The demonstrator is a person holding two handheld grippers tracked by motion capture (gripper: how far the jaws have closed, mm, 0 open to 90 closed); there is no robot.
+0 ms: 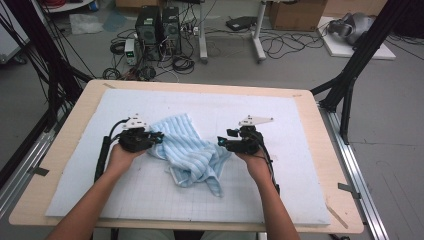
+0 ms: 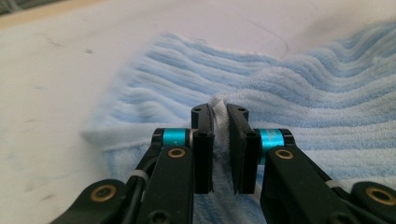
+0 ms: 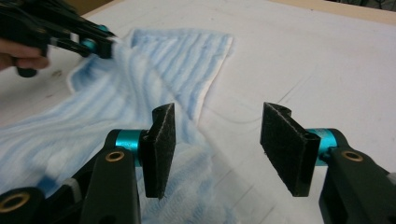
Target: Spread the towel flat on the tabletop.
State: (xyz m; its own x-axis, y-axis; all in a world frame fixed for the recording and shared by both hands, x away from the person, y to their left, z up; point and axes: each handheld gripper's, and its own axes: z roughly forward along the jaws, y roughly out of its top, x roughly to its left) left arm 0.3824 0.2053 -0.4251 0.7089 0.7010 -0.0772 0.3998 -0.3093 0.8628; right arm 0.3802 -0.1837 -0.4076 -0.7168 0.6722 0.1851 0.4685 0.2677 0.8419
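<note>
The left gripper (image 2: 219, 140) has its jaws clenched on a raised fold of the light blue striped towel (image 1: 192, 152). The right gripper (image 3: 224, 149) holds its jaws apart, nothing between them, above the towel's right edge. The towel lies crumpled mid-tabletop (image 1: 320, 150) on a white mat (image 1: 280, 190). To do this well, the right jaws should probably pinch an edge before both pull it flat. No containers present.
</note>
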